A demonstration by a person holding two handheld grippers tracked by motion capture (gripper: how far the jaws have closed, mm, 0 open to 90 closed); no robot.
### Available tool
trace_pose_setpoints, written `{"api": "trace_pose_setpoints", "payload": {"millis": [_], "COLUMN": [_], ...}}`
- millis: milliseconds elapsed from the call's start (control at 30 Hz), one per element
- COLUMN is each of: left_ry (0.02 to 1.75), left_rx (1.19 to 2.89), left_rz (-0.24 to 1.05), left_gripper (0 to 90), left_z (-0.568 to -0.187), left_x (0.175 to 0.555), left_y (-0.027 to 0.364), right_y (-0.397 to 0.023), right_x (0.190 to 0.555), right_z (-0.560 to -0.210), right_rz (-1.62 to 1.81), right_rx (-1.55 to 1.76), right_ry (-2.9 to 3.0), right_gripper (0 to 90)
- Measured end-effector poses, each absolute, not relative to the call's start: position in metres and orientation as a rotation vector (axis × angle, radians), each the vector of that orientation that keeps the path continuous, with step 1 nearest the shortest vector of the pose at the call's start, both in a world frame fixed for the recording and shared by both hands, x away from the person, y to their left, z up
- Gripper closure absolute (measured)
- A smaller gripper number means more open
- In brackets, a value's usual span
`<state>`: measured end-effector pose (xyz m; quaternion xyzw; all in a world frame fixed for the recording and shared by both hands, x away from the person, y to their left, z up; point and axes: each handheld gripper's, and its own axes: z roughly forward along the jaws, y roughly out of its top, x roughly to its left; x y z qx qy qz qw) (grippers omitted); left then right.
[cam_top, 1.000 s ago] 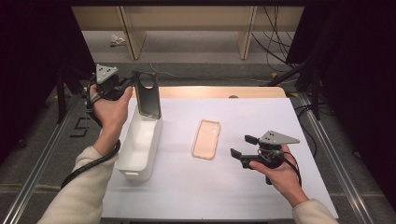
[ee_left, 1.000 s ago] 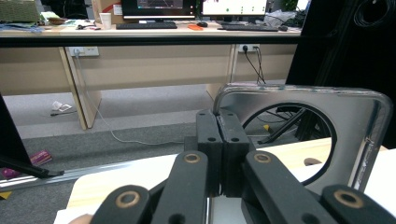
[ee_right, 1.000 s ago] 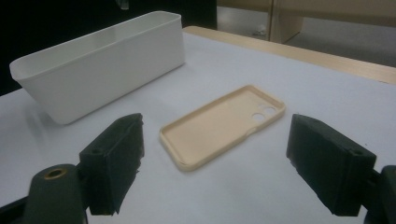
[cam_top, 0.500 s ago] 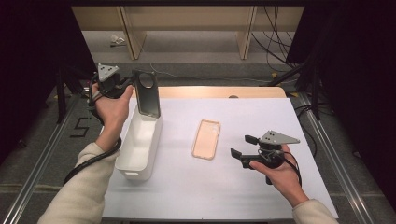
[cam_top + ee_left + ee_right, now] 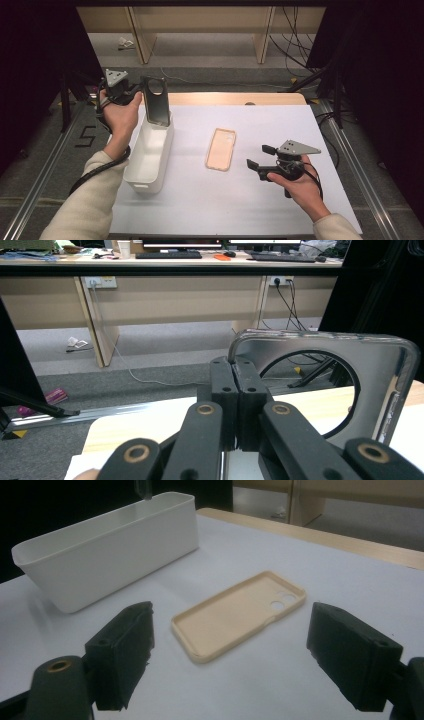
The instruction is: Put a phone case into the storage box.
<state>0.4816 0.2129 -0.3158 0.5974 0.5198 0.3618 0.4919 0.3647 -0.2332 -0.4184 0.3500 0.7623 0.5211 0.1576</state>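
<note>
My left gripper (image 5: 141, 93) is shut on the edge of a dark, glossy phone case (image 5: 157, 102) with a round camera cutout, held upright over the far end of a white rectangular bin (image 5: 148, 157). In the left gripper view the pads (image 5: 235, 390) pinch the case's rim (image 5: 320, 342) at its upper corner. A tan phone case (image 5: 221, 148) lies open side up in the middle of the white table cover. My right gripper (image 5: 256, 157) hovers open just right of it; in the right gripper view the tan case (image 5: 240, 614) lies ahead between the wide jaws, untouched.
The white bin (image 5: 107, 550) stands lengthwise on the left of the white cover (image 5: 250, 200). A wooden table edge (image 5: 235, 98) runs along the back. Metal rails flank the table; desk legs and cables lie on the floor beyond.
</note>
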Motion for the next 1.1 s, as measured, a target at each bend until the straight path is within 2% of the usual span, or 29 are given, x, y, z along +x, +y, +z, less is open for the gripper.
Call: {"api": "trace_pose_setpoints", "payload": {"millis": [1100], "left_ry": [1.335], "left_rx": [1.454], "left_rz": [0.898], "left_gripper": [88.6], "left_z": [-0.327], "left_x": [0.500], "left_y": [0.222], "right_y": [-0.234], "right_x": [0.365], "right_z": [-0.418], "right_rz": [1.495], "right_rx": [1.007], "right_ry": [2.178], "right_gripper": [19.9]}}
